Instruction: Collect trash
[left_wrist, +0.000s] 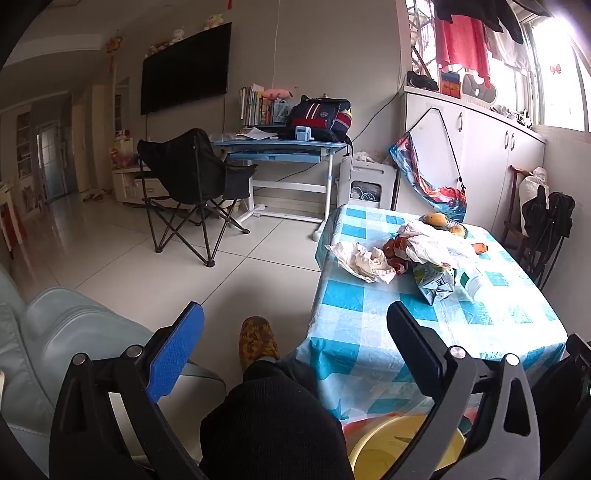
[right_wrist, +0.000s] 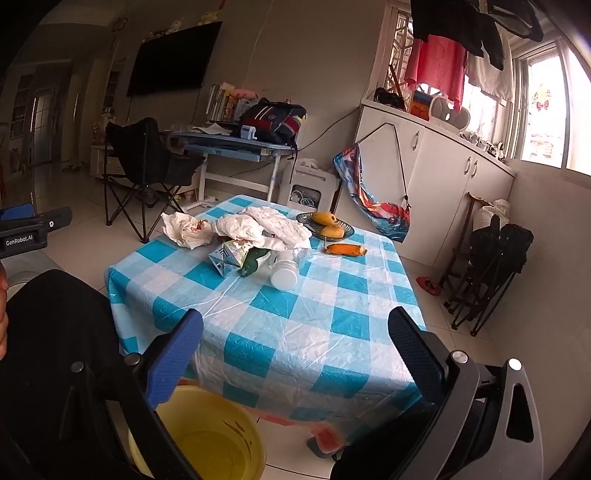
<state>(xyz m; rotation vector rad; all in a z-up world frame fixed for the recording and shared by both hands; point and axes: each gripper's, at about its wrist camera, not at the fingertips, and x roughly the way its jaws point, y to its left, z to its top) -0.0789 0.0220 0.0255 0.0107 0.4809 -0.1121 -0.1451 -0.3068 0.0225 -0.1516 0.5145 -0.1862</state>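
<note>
1. The trash lies in a heap toward the far side of the bench covered in a blue-and-white checked plastic cloth (right_wrist: 280, 317): a crumpled white tissue wad stained red (right_wrist: 186, 229), a larger crumpled white paper wrapper (right_wrist: 269, 225), a crushed pale green drink carton (right_wrist: 227, 258) and a white plastic bottle lying on its side (right_wrist: 283, 275).
2. The tissue and wrapper look light and soft — they should collapse under a pinch, so a raised fold near the middle seems the safest hold.
3. The carton looks stiff at its creased corners; taking it across a flat face would likely hold better than at a point.
4. The bottle looks smooth and round, so it may roll or slip; a grip across its body seems best.
5. A yellow round plastic bin (right_wrist: 207, 439) stands on the floor just beside the bench's near edge, the likely place for the trash.
6. The left gripper (left_wrist: 295, 350) and right gripper (right_wrist: 295, 350) both have their fingers spread wide with nothing between them, well short of the heap.
7. What lies under the wrapper is hidden — a dark green object beside the carton is hard to identify. The bin's rim is partly cut off by the fingers.
</note>
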